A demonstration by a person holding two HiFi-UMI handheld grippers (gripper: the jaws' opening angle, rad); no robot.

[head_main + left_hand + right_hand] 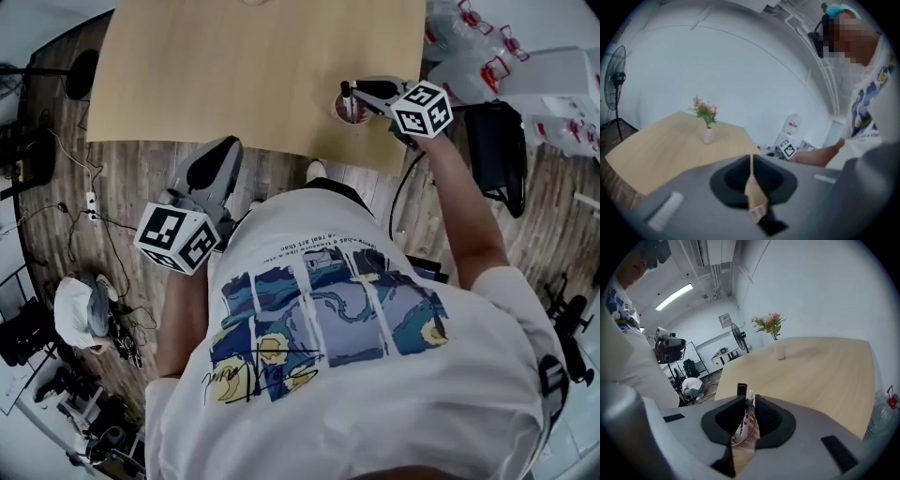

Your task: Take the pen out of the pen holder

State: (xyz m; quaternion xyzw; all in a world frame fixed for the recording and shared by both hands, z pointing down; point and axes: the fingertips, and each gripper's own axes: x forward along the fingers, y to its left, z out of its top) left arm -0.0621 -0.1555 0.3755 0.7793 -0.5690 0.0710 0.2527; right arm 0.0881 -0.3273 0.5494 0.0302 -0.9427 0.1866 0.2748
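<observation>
A pinkish mesh pen holder (352, 110) stands near the front right edge of the wooden table (234, 66). My right gripper (349, 91) is right above it. In the right gripper view the jaws of the right gripper (749, 404) are shut on a white pen (749, 399) that stands upright in the pen holder (746, 433). A black pen (741, 389) sticks up just behind it. My left gripper (228, 145) hangs off the table's front edge over the floor. It is seen as the left gripper (751, 161) with its jaws shut on nothing.
A small vase of pink flowers (778, 348) stands mid-table, also seen as the vase (708, 136). Plastic bags (469, 47) and a black bag (497, 150) lie right of the table. Cables (84, 225) and a crouching person (80, 314) are on the floor at left.
</observation>
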